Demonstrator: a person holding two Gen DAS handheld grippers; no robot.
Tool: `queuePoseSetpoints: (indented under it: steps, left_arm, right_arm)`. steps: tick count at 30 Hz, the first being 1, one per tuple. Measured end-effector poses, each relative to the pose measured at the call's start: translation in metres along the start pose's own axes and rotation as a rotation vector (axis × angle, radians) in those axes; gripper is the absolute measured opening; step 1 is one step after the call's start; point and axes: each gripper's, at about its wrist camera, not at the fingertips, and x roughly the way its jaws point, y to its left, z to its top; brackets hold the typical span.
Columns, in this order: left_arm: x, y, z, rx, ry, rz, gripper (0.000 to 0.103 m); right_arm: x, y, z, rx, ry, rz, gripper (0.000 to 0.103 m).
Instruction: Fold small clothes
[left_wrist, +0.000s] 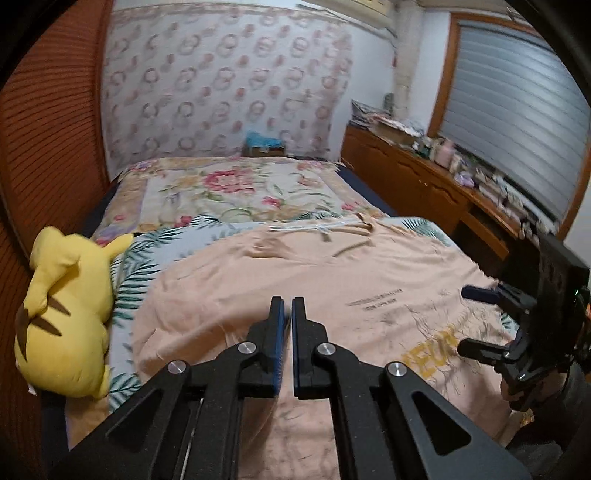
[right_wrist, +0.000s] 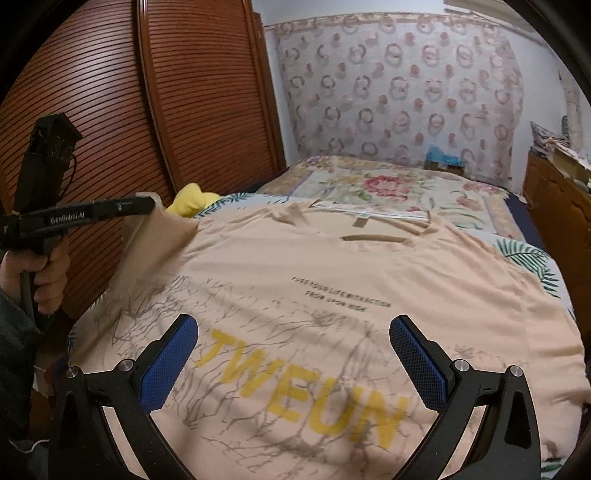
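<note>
Here, the peach shirt (right_wrist: 332, 280) lies print up across the bed (right_wrist: 406, 184), collar toward the top of the frame. At middle left, my left gripper (right_wrist: 147, 206) is pinched on the shirt's lifted left edge. My right gripper (right_wrist: 291, 365), spread wide and empty, hangs at bottom centre over the yellow lettering.
</note>
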Motion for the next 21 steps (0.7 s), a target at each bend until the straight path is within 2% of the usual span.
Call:
queuePoseSetpoints:
  steps: [2, 4, 8, 10, 12, 14, 17, 19, 21]
  left_arm:
    - [0.001, -0.009, -0.001, 0.022, 0.000, -0.002, 0.013]
    - [-0.004, -0.013, -0.005, 0.019, -0.013, -0.006, 0.036]
    - [-0.019, -0.005, -0.011, 0.003, -0.046, 0.027, 0.058]
    - [-0.024, 0.000, -0.015, -0.007, -0.062, 0.050, 0.073]
    - [-0.033, 0.009, -0.022, -0.023, -0.076, 0.068, 0.080]
    - [-0.043, 0.020, -0.031, -0.038, -0.080, 0.080, 0.082]
    - [-0.051, 0.030, -0.046, -0.058, -0.081, 0.111, 0.087]
    - [-0.056, 0.041, -0.059, -0.083, -0.078, 0.132, 0.087]
    - [-0.058, 0.051, -0.069, -0.105, -0.071, 0.141, 0.089]
  right_arm:
    - [0.000, 0.003, -0.003, 0.007, -0.002, -0.006, 0.103]
    - [0.001, 0.005, -0.007, 0.012, -0.002, -0.012, 0.103]
    - [0.004, 0.009, -0.008, 0.016, 0.001, -0.018, 0.103]
    - [0.006, 0.010, -0.004, 0.010, 0.001, -0.016, 0.103]
    - [0.005, 0.012, -0.001, -0.005, -0.003, -0.001, 0.101]
    - [0.010, 0.021, 0.003, -0.033, 0.001, 0.017, 0.099]
    - [0.018, 0.033, 0.011, -0.082, 0.006, 0.054, 0.086]
    - [0.027, 0.044, 0.018, -0.129, 0.013, 0.075, 0.071]
    - [0.039, 0.057, 0.025, -0.174, 0.024, 0.108, 0.066]
